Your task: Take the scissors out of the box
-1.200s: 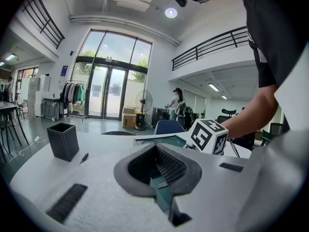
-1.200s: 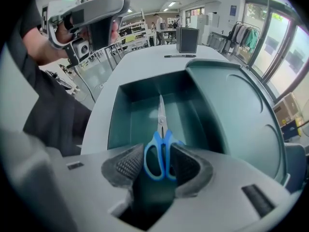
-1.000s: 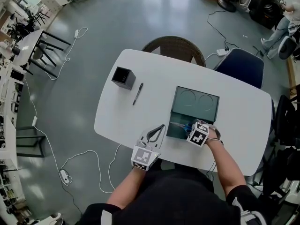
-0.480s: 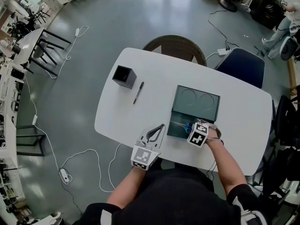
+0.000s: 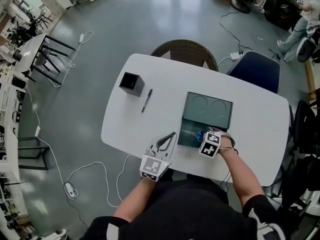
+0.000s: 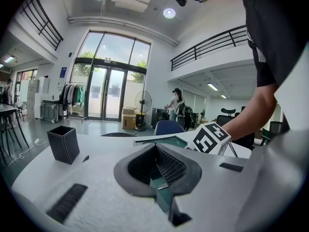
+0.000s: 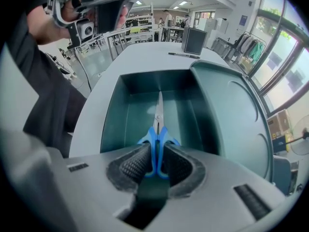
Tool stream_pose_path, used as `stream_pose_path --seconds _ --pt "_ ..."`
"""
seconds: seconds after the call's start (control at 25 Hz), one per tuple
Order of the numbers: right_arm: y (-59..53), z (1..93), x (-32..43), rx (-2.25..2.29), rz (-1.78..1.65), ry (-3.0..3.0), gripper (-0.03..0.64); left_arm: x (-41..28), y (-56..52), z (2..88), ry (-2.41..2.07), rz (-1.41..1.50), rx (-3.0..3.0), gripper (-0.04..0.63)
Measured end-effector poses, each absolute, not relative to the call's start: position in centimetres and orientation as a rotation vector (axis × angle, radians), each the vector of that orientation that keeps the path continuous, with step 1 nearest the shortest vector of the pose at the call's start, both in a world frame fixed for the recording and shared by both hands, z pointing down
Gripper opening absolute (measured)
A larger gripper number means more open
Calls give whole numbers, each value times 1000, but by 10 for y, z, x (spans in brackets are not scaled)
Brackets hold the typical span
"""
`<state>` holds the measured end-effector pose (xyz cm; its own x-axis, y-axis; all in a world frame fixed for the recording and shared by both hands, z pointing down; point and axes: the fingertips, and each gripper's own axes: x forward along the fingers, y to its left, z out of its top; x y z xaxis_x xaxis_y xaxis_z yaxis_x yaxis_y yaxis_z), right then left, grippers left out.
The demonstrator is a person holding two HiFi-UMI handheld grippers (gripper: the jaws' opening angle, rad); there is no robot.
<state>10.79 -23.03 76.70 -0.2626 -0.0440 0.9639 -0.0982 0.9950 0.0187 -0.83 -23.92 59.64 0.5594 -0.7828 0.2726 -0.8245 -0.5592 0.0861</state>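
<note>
No legible text or numbers, blue wall sign (image 6: 64, 71) — too small to read, marker cube (image 6: 212, 138) — square patterns only

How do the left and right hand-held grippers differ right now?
The right hand-held gripper has just been closing its jaws and clamps the scissors by the handles; the left hand-held gripper is open, empty. The right points down into the box; the left points nearly level. Both carry a marker cube.

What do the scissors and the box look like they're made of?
Scissors: blue handles look like smooth moulded plastic, with an even colour and soft sheen; the blades look like bare steel, grey and reflective.
Box: probably rigid plastic, dark teal with a satin finish and rounded moulded corners; painted metal can't be ruled out.
</note>
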Motion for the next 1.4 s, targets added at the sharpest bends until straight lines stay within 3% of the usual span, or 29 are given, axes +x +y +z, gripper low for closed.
stream_pose_path --seconds 0.56,1.4 --pt "-236 692 120 347 -120 -1943 89 1 -242 583 -1345 292 2601 12" --pt "-257 524 141 1190 -164 -2385 91 22 -261 551 -1293 248 2723 12"
